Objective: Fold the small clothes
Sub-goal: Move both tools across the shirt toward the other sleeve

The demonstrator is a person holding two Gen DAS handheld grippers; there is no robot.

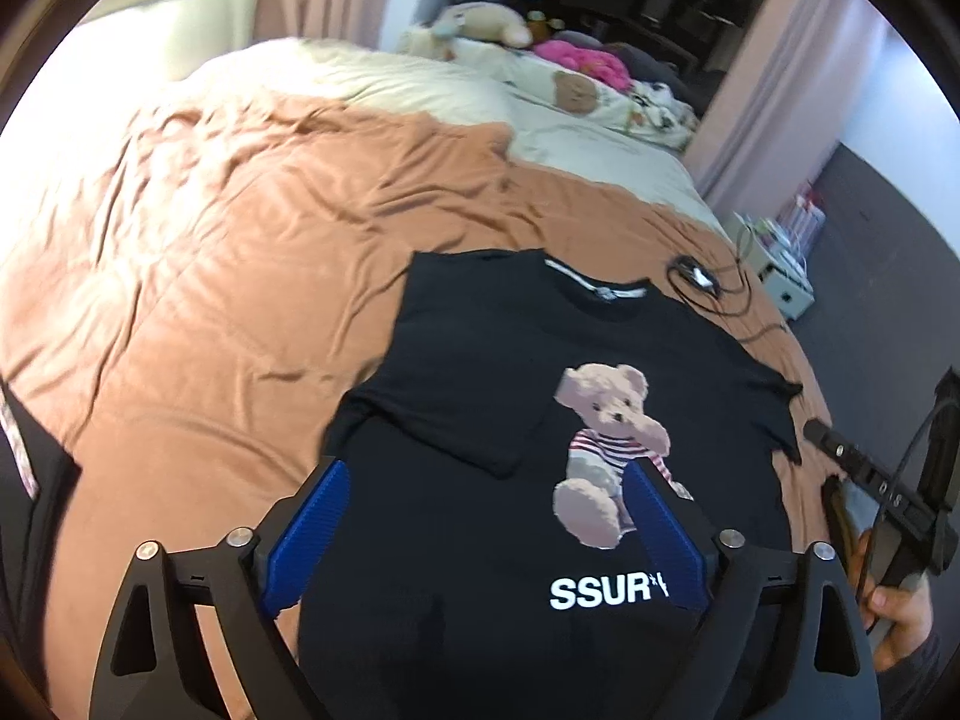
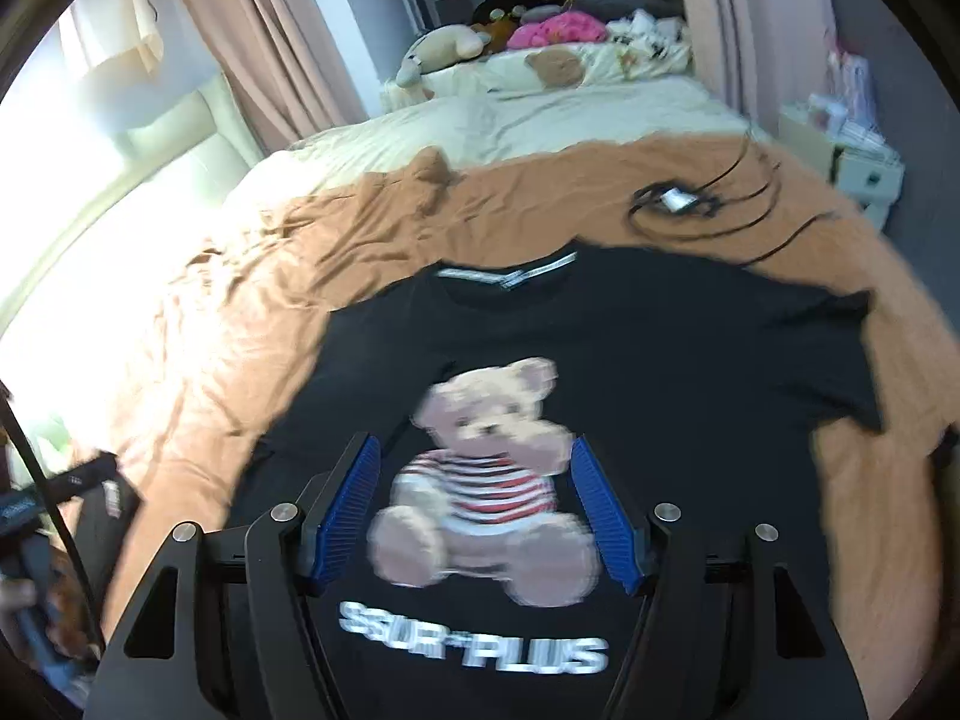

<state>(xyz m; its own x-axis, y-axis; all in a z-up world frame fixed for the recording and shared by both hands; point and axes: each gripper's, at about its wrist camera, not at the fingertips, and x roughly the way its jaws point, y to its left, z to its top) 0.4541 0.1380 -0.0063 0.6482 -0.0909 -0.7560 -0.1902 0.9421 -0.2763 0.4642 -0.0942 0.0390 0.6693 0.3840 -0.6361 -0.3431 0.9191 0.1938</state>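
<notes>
Left wrist view: hovered over black T-shirt (image 1: 480,372) below, left gripper (image 1: 486,534) wide and empty, right gripper (image 2: 474,510) likewise, seemingly lining up next fold.

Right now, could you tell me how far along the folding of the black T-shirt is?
Done: the black T-shirt lies face up on the bed, left sleeve folded inward. In hand: nothing; left gripper and right gripper are open above it. Left: right sleeve and the body folds.
</notes>
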